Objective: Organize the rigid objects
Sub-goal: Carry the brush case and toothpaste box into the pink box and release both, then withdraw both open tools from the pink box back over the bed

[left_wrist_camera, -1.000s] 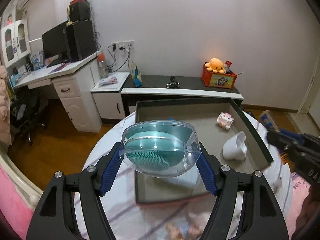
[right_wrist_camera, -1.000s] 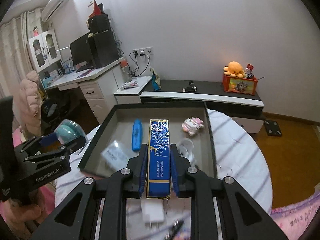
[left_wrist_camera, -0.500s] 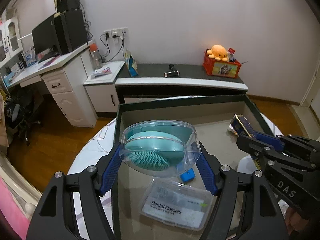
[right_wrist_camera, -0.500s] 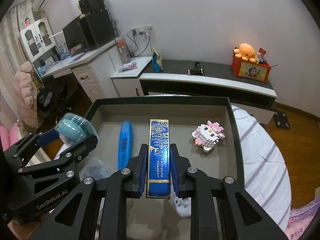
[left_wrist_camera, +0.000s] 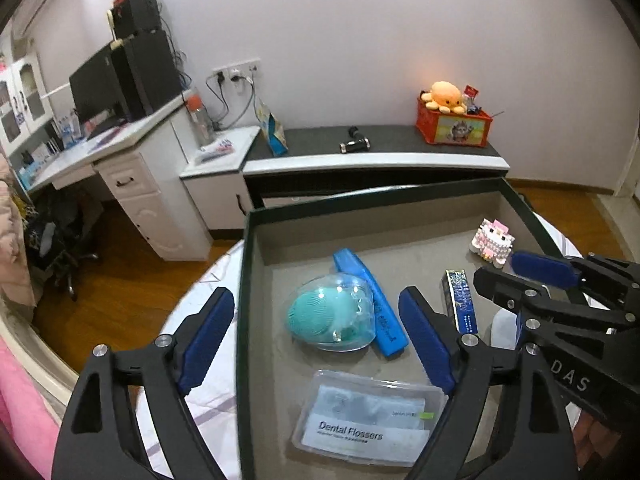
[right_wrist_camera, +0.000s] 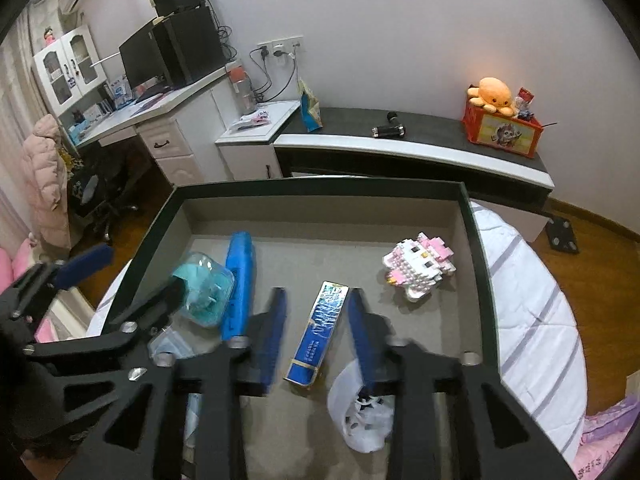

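Change since half a second ago: the left claw (left_wrist_camera: 316, 332), then clamped on the clear-cased teal brush (left_wrist_camera: 331, 317), now stands spread wide with nothing between its blue pads; the brush lies on the tray floor, leaning against the blue case (left_wrist_camera: 370, 304). The right claw (right_wrist_camera: 316, 330), then gripping the blue-and-gold box (right_wrist_camera: 319, 337), is likewise parted, and the box lies flat on the tray floor between its fingers, apart from both pads.

Surface: dark-rimmed tray (left_wrist_camera: 243, 280) with grey lining, set on a round tabletop (right_wrist_camera: 532, 312) under a white striped cloth.

Tray contents:
- Teal brush in its clear dome, left part of the tray, touching the blue case.
- Blue case, lying lengthwise beside the brush.
- "Dental Flossers" packet (left_wrist_camera: 366, 416), near edge, just below the brush.
- Blue-and-gold box, centre.
- Pink-and-white block figure (right_wrist_camera: 418, 270), right part, well apart from the box.
- White cup-like item (right_wrist_camera: 362, 416), near edge, partly hidden behind the right claw's right finger.

Room: pale wall; wooden floor; white desk (right_wrist_camera: 160, 120) with monitor and black speakers at left; low dark-topped cabinet (right_wrist_camera: 420, 140) along the wall carrying a red box (right_wrist_camera: 502, 130) topped by an orange plush octopus (right_wrist_camera: 492, 94).

Obstructions: the right claw's black frame crosses the right side of the left wrist view, covering part of the tray; the left claw's frame likewise covers the packet in the right wrist view.
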`<state>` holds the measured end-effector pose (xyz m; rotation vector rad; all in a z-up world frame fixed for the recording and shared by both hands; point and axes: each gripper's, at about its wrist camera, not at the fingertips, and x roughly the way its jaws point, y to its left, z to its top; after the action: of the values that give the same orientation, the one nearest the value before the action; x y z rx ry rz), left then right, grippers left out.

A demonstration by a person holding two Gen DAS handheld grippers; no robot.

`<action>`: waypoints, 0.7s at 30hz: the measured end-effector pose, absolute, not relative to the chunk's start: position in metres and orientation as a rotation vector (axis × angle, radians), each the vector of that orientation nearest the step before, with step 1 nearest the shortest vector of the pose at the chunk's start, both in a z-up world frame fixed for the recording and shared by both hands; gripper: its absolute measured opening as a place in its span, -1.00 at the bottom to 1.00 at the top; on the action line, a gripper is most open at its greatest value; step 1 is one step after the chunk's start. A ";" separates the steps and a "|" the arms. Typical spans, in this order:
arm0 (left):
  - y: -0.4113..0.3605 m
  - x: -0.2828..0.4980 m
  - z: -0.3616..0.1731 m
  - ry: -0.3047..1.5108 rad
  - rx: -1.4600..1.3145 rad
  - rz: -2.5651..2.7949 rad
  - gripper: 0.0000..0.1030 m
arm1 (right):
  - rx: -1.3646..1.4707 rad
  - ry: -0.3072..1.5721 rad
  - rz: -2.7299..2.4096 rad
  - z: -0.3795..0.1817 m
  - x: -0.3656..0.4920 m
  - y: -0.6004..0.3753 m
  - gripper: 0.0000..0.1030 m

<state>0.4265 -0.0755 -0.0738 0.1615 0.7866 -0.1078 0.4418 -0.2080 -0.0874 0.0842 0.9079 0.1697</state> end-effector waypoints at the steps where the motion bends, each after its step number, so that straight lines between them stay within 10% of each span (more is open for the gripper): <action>1: -0.072 0.424 -0.070 0.782 0.155 -0.104 0.70 | 0.091 0.900 0.166 -0.085 0.440 -0.209 -0.08; 5: -0.058 0.413 -0.056 0.751 0.126 -0.094 0.97 | 0.106 0.865 0.111 -0.075 0.430 -0.218 0.63; 21: -0.022 0.316 -0.002 0.632 0.062 -0.090 0.99 | 0.127 0.732 0.068 -0.025 0.346 -0.217 1.00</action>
<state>0.3159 -0.0218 -0.0017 0.0623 0.6322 -0.0895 0.3455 -0.2166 -0.0247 0.1268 0.7322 0.0685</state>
